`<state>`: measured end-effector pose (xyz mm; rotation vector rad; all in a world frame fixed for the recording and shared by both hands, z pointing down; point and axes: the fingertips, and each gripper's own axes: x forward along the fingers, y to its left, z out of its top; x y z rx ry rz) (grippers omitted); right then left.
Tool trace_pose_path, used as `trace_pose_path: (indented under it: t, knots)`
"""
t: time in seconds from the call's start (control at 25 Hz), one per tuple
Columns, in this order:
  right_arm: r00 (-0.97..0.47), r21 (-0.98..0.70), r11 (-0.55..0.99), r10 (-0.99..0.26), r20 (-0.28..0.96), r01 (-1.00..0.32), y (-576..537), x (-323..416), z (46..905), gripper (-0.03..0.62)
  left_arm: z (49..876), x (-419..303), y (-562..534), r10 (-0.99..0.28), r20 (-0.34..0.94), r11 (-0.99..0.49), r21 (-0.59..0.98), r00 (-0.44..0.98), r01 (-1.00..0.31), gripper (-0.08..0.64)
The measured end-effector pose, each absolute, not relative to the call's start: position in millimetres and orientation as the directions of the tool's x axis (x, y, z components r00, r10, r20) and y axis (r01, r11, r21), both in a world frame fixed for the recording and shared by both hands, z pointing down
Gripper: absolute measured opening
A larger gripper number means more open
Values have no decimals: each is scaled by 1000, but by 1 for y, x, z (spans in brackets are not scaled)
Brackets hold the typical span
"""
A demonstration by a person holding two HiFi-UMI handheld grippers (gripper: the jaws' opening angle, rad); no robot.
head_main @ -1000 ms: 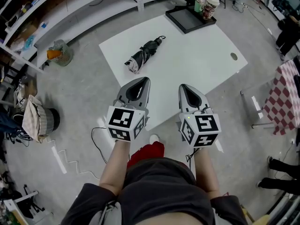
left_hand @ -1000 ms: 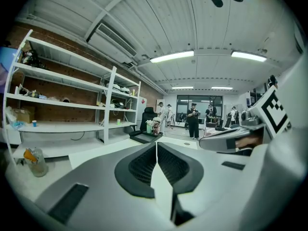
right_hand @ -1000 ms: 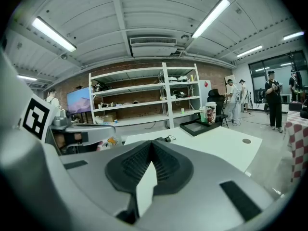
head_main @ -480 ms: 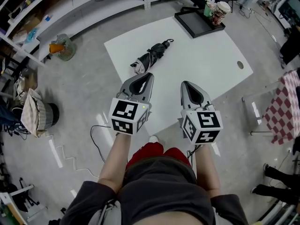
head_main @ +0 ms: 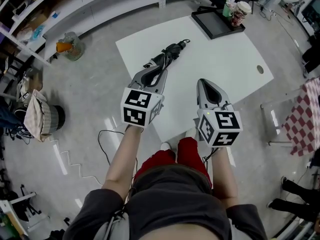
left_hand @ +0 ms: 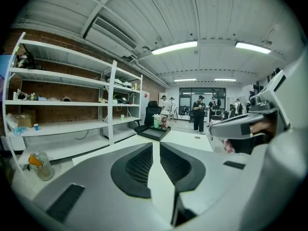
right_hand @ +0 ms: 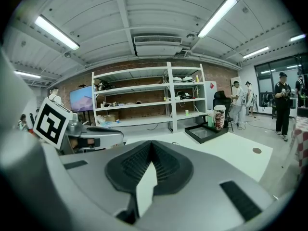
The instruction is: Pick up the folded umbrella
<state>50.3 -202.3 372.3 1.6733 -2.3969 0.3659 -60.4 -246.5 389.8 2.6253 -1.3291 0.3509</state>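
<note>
The folded black umbrella [head_main: 173, 49] lies slantwise on the white table [head_main: 225, 69], its strap end pointing to the far side. My left gripper [head_main: 157, 65] hangs over the umbrella's near end and hides it. Its jaws are opening: in the left gripper view the left gripper [left_hand: 156, 144] shows a narrow gap with only table top behind it, and the umbrella is out of sight below. My right gripper [head_main: 205, 82] hovers over bare table to the right of the umbrella. In the right gripper view, the right gripper [right_hand: 152, 142] has its tips together on nothing.
A black tray [head_main: 220, 24] and paper cups [head_main: 239, 11] stand at the table's far corner, and a cable hole [head_main: 260, 69] sits near its right edge. White shelving runs along the far wall. A fan [head_main: 70, 46] stands on the floor at left, and checkered cloth [head_main: 307, 109] hangs at right.
The left gripper has moved forward over the table until its tips overlap the umbrella's near end. The right gripper has come forward a little beside it.
</note>
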Motion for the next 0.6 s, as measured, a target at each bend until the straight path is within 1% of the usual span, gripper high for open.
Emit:
trace_pose_path:
  t: [0.24, 0.6]
  knots:
    - [-359, -103, 344, -887, 291, -933, -211, 53, 370, 18, 405, -53, -264, -746, 348, -593, 41, 568, -804, 112]
    - [-375, -104, 360, -879, 293, -927, -237, 67, 374, 18, 424, -37, -297, -706, 430, -617, 16, 563, -787, 195]
